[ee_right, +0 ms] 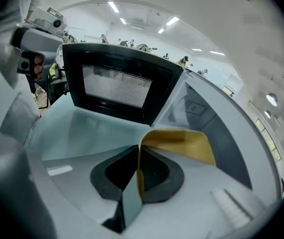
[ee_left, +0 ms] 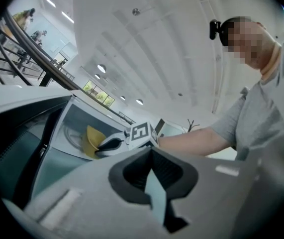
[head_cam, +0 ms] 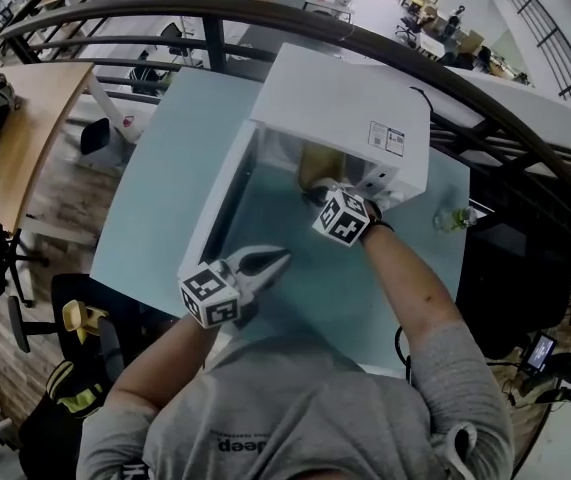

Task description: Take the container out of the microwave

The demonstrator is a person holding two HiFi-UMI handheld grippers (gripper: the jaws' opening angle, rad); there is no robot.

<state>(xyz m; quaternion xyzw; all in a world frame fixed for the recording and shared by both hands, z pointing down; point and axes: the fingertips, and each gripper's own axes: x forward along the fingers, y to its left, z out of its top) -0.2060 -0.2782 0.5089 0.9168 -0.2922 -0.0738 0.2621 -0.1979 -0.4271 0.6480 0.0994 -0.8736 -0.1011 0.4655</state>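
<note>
Yellow thin-walled container [ee_right: 181,144] is at the mouth of the white box-shaped microwave [head_cam: 345,108], tilted. Whether it touches the cavity floor is hard to tell from here. The right claw [ee_right: 138,158] is pinching the container's rim between its nearly closed jaws and is angled downward toward the oven opening. The microwave's black-windowed door [ee_right: 114,86] stands wide open to the left in the head view. The left claw [head_cam: 270,260] hovers over the pale blue-green surface [head_cam: 165,168] just beside that door, jaws pressed together on nothing, apart from the container.
</note>
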